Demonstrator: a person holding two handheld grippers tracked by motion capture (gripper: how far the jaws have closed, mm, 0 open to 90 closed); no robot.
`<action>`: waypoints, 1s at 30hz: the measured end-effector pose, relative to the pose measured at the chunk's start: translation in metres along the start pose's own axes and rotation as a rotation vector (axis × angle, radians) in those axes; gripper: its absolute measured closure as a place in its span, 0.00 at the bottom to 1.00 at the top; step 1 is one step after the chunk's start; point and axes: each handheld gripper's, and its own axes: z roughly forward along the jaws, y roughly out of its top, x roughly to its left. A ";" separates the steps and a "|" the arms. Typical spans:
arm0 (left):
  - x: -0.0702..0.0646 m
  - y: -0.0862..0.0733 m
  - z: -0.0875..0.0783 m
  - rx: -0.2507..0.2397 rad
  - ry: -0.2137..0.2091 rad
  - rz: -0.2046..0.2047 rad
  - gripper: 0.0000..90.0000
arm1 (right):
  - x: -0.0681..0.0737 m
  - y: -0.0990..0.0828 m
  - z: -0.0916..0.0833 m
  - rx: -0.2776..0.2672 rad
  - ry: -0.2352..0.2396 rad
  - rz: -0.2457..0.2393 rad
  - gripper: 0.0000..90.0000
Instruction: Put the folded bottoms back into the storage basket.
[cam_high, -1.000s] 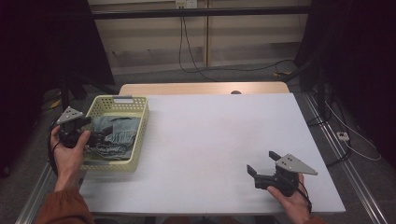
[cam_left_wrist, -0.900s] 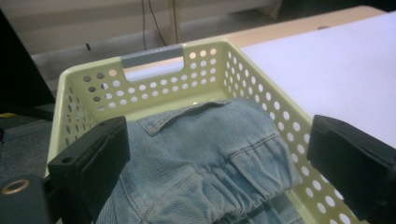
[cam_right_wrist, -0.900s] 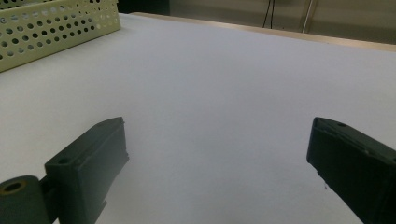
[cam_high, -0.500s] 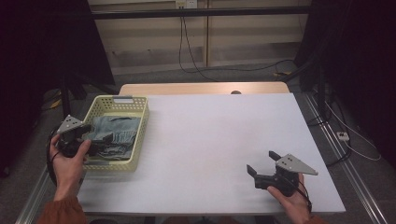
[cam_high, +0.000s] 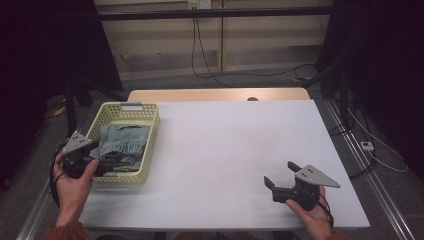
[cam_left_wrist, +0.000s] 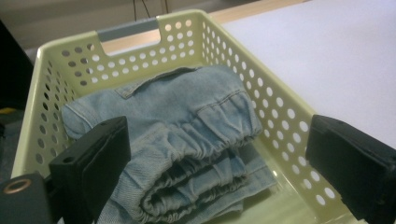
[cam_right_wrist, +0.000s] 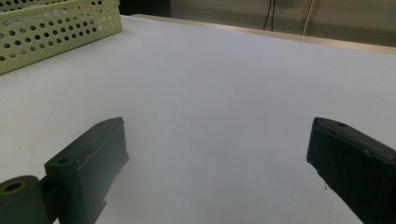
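A: So, at the table's (cam_high: 225, 145) left edge sits the yellow basket (cam_high: 150, 125), folded denim garment (cam_left_wrist: 187, 135) inside; the left hand-held gripper (cam_high: 97, 162) hovers at its near end, jaws spread wide and empty.

B: Soft, limp, moderately heavy cloth, likely. The thick gathered fold nearest the jaws looks the best bite.

A: The right hand-held gripper (cam_high: 281, 176) rests open near the front right corner.

Light is falling from overhead onto the white table (cam_high: 235, 150), leaving the room around it sinking into near-black; shadows are staying soft and faint; both gripper views are blurring close up — the black jaws are showing soft, slightly smeared edges.
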 end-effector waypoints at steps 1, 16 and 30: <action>-0.001 -0.001 -0.001 -0.001 -0.004 -0.001 0.08 | 0.000 0.000 0.000 0.000 0.000 -0.001 0.06; -0.029 0.002 -0.001 0.012 -0.038 0.012 0.08 | 0.001 0.000 0.002 0.001 0.007 0.001 0.06; -0.050 0.018 0.006 -0.015 -0.086 0.026 0.07 | 0.001 0.000 0.002 0.000 0.008 0.000 0.06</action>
